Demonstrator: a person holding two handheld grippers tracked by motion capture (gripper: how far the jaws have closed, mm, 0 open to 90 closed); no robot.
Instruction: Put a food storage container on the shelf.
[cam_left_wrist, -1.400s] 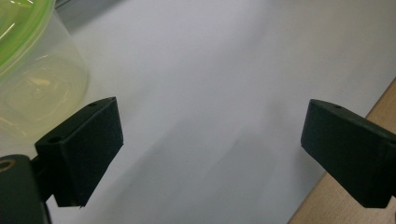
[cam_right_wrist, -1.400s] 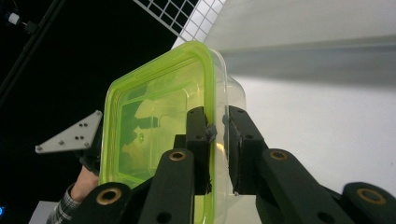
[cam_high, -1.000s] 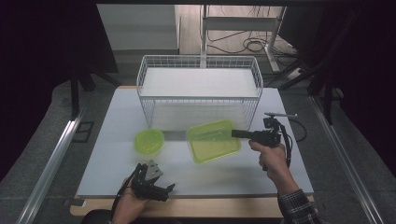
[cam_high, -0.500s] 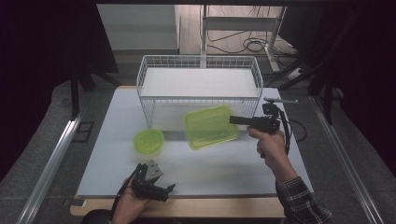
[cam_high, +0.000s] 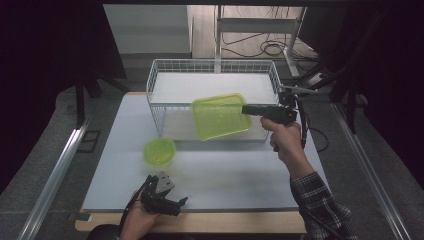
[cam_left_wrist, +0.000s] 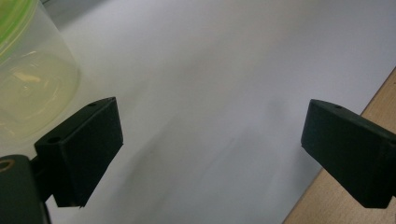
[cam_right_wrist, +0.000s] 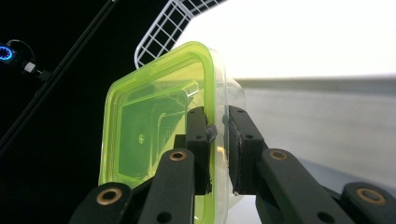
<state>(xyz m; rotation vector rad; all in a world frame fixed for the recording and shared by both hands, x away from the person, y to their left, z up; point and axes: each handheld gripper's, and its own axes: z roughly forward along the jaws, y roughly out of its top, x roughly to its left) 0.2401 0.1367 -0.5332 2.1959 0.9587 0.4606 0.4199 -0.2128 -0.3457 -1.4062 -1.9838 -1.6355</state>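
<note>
A square clear container with a lime-green lid (cam_high: 220, 116) hangs in the air in front of the white wire basket (cam_high: 165, 82), tilted toward me. My right gripper (cam_high: 248, 110) is shut on its right edge; in the right gripper view the pads (cam_right_wrist: 200, 135) pinch the container's rim (cam_right_wrist: 159, 121). A small round container with a green lid (cam_high: 160, 151) stands on the white table left of centre. My left gripper (cam_high: 181, 201) rests near the table's front edge, open with nothing between its jaws; the round container (cam_left_wrist: 28, 84) sits just off its left jaw.
The wire basket stands at the back of the white tabletop (cam_high: 230, 175), its floor white. A wooden strip (cam_high: 225, 222) runs along the front edge. Cables (cam_high: 272, 47) and a metal stand lie on the floor beyond the table.
The right gripper has lifted the square container off the table and carried it up and back toward the basket. The left gripper has stayed put.
</note>
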